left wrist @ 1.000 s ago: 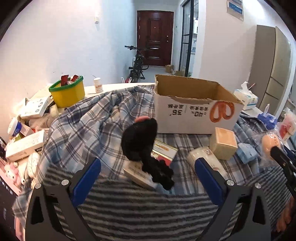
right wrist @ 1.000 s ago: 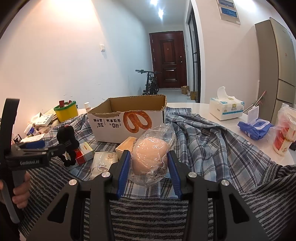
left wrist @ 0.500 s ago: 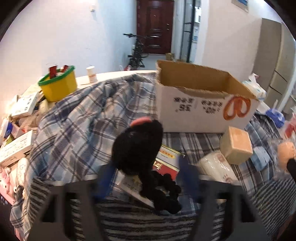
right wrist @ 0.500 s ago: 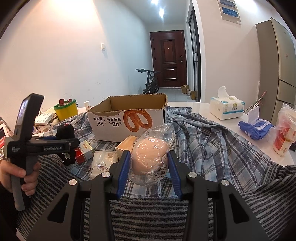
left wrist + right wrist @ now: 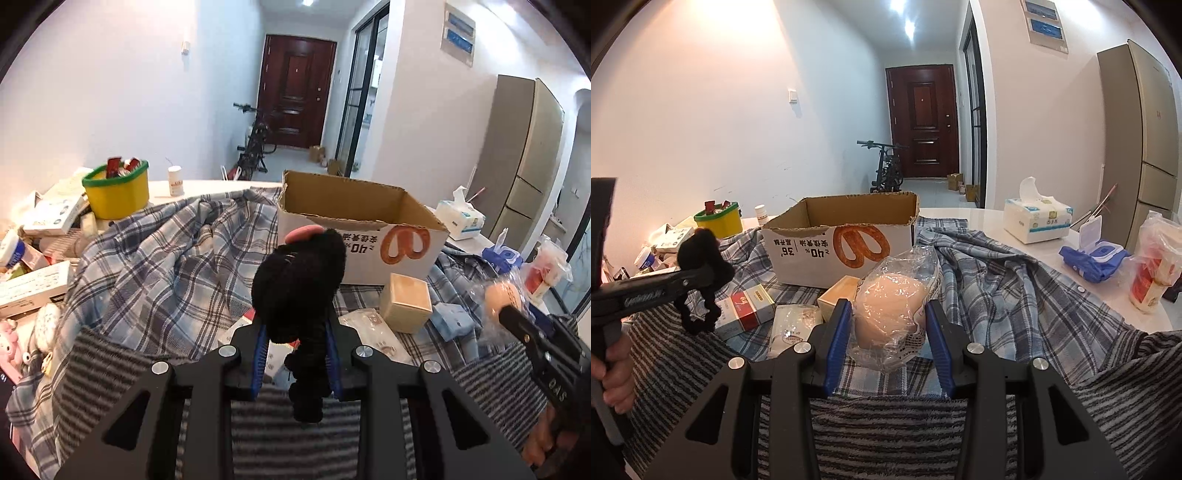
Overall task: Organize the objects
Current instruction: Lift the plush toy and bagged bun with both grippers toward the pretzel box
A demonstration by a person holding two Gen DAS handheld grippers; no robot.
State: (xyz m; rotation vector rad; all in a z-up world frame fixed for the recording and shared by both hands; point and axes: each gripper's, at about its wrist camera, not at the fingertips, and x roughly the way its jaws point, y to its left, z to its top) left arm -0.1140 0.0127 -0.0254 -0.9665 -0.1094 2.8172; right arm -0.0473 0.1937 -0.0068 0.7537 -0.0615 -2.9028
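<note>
Nearest the cameras, 2 things are already held. The left tongs (image 5: 295,354) have just been closing and are now clamped on a black plush toy (image 5: 299,288), whose fuzzy round body with a pink patch on top stands above the blue pads while its knobbly dangling part hangs between and below them. The toy is seen lifted clear of the striped cloth (image 5: 122,373). The right tongs (image 5: 888,339) are pressed together on a bagged pink bun (image 5: 892,306), a soft, pale lump inside crinkled clear plastic, which looks easy to squash.

Just beyond, loose items are left lying on the plaid cloth (image 5: 997,280): a red and white carton (image 5: 746,308), a flat clear packet (image 5: 792,326), a tan cube box (image 5: 406,302) and a small blue packet (image 5: 452,319). Behind them the cardboard box (image 5: 842,243) is set open-topped, its printing upside down; its inside is only partly visible and nothing can be made out in it.

Further off, a yellow tub (image 5: 116,190), a tissue box (image 5: 1036,221) and a heap of cartons at the left tabletop edge (image 5: 33,284) are seen unsorted.

The sorting is judged to be at an early stage: 2 items gripped, none visibly stowed, and most of the clutter untouched.
</note>
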